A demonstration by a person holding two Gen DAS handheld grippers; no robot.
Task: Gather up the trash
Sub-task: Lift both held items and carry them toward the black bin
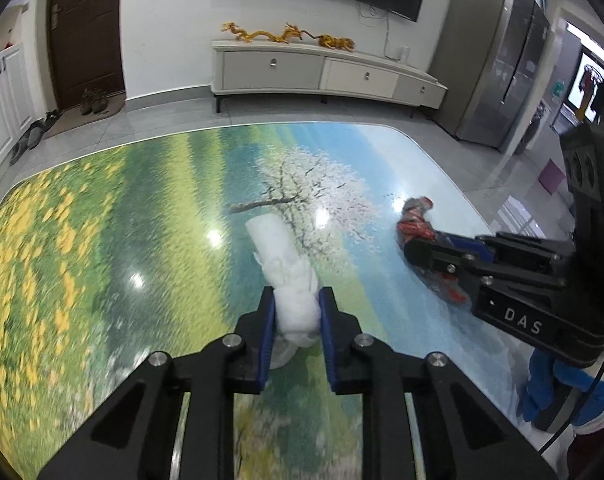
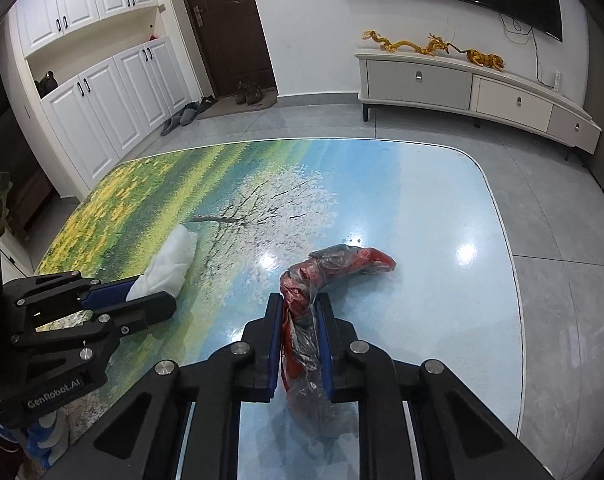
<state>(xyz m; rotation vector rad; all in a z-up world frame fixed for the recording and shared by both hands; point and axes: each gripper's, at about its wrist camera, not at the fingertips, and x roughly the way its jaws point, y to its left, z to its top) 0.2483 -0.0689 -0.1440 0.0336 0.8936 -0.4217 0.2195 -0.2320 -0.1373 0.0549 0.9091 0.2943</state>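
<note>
The left hand-held gripper point(image 1: 296, 312) is pinching the near end of a white crumpled tissue point(image 1: 284, 256) lying on the counter point(image 1: 102, 220). The right hand-held gripper point(image 2: 300, 320) is clamping a red and clear plastic wrapper point(image 2: 333, 266) near its middle. Both pieces look light and loose, so lifting straight up, slowly and with a firm grip, seems wise.

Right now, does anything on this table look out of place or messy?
Two bits of litter: a crumpled white paper towel, pinched in the left tongs, and a twisted red-and-clear plastic wrapper, pinched in the right tongs. Nothing looks spilled or broken.
</note>
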